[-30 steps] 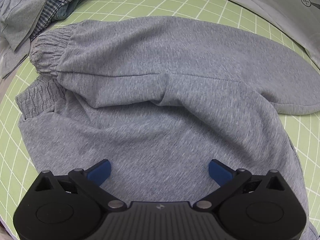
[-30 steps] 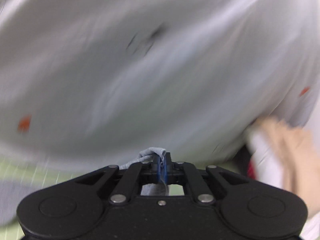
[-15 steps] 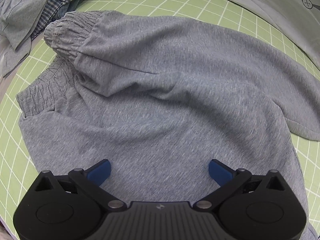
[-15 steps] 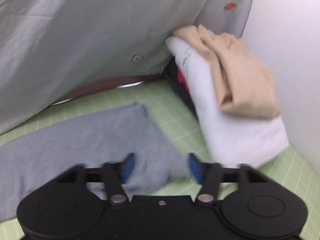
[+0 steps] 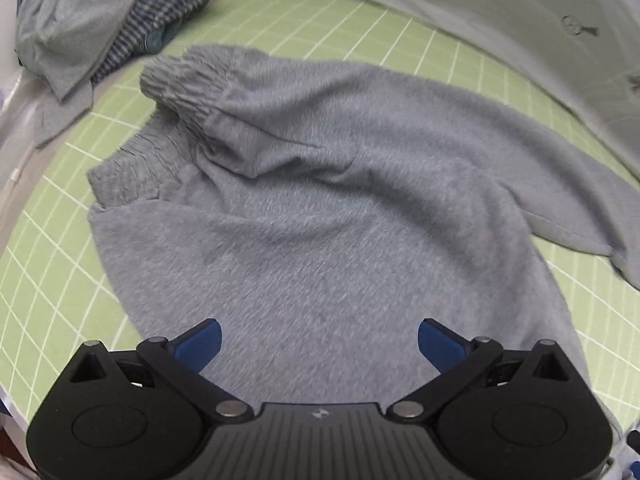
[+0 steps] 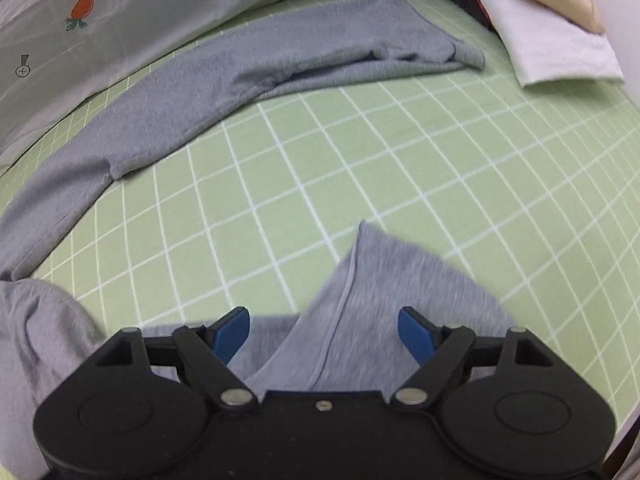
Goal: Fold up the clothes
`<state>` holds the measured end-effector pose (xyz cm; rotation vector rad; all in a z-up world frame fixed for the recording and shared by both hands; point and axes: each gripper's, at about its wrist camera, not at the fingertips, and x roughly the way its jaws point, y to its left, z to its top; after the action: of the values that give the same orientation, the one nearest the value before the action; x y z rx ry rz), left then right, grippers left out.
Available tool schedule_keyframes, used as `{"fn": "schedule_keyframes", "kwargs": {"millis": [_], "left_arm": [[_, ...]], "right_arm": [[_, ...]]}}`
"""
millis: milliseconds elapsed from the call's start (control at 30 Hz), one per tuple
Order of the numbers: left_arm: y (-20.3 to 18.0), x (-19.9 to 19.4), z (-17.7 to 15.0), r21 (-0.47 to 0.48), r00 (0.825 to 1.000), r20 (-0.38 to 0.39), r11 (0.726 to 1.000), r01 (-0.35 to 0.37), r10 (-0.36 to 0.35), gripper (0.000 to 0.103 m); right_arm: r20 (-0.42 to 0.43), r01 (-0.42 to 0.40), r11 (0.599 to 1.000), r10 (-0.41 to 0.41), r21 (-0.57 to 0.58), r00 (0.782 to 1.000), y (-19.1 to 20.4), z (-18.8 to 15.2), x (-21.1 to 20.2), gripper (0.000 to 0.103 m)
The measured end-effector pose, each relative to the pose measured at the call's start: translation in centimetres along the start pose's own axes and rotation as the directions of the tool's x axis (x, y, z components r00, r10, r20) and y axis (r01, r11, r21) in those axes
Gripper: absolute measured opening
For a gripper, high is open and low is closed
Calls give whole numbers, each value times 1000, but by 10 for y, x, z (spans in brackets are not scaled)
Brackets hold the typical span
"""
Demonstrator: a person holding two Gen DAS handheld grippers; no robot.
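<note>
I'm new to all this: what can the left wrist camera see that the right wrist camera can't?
Only the left shows the grey sweatpants' gathered elastic waistband and a heap of blue checked clothes. Only the right shows a long trouser leg, a folded white cloth and a carrot print. Both share the green gridded mat and open blue-padded jaws over grey fabric.

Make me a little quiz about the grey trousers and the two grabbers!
1. True or false: the right gripper is clamped on the trousers.
2. What pattern does the green mat carry? A dots, B white grid, C stripes.
3. Fill in: the orange picture on the grey sheet is a ____.

Key: 1 false, its jaws stand open over a trouser leg; 2 B; 3 carrot.
</note>
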<state>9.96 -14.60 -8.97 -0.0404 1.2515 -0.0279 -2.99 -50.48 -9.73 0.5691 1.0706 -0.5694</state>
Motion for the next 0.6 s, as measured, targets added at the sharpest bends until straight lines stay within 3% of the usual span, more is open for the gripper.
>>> {"fn": "schedule_keyframes", "kwargs": {"millis": [67, 167, 267, 300, 433, 600], "left_arm": [[-3, -20, -11, 25, 999, 46, 999, 26, -27, 103], [-14, -33, -26, 51, 996, 75, 998, 39, -42, 103], [-19, -45, -45, 58, 994, 79, 996, 72, -76, 103], [-21, -49, -52, 62, 993, 78, 995, 79, -84, 103], [-33, -51, -74, 71, 994, 70, 995, 77, -82, 103], [-50, -54, -94, 35, 995, 69, 997, 70, -72, 103]], "right_arm": [[-7, -63, 998, 63, 1, 998, 2, -10, -9, 85], [-13, -93, 994, 93, -55, 996, 11, -21, -10, 87], [-41, -116, 990, 113, -85, 993, 13, -28, -6, 81], [-46, -139, 987, 136, -86, 990, 9, -30, -6, 71], [-37, -247, 965, 245, -90, 969, -15, -28, -14, 9], [113, -249, 943, 279, -222, 954, -57, -8, -58, 4]]}}
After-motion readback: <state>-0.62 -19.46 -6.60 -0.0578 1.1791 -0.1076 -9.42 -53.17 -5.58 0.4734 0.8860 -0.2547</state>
